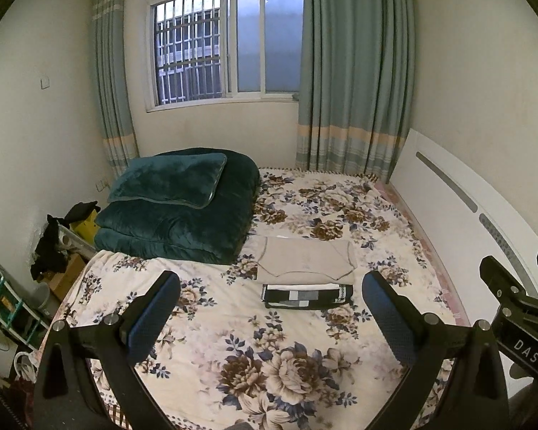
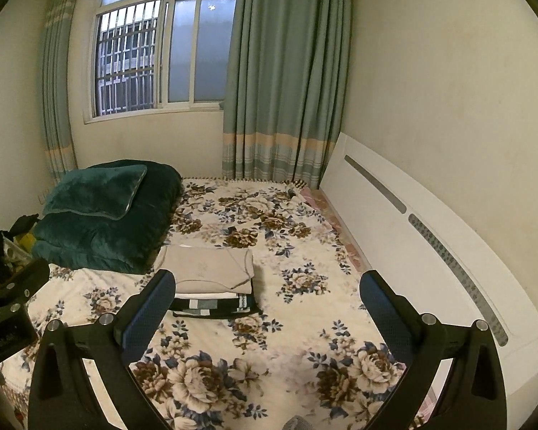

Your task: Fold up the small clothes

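Note:
A folded beige garment point(image 1: 305, 259) lies on a folded black-and-white patterned garment point(image 1: 306, 297), stacked in the middle of the floral bed. The stack also shows in the right wrist view, beige point(image 2: 208, 268) over black-and-white point(image 2: 215, 304). My left gripper point(image 1: 270, 294) is open and empty, held above the bed, nearer than the stack. My right gripper point(image 2: 263, 294) is open and empty, to the right of the stack; it also shows at the right edge of the left wrist view point(image 1: 513, 276). The left gripper's body shows at the left edge of the right wrist view point(image 2: 14, 297).
A folded dark green quilt with a pillow point(image 1: 179, 208) lies at the bed's far left. A white headboard point(image 1: 459, 222) runs along the right. Window and green curtains point(image 1: 351, 71) stand behind. Boxes, dark clothes and a shelf point(image 1: 53, 251) crowd the floor at left.

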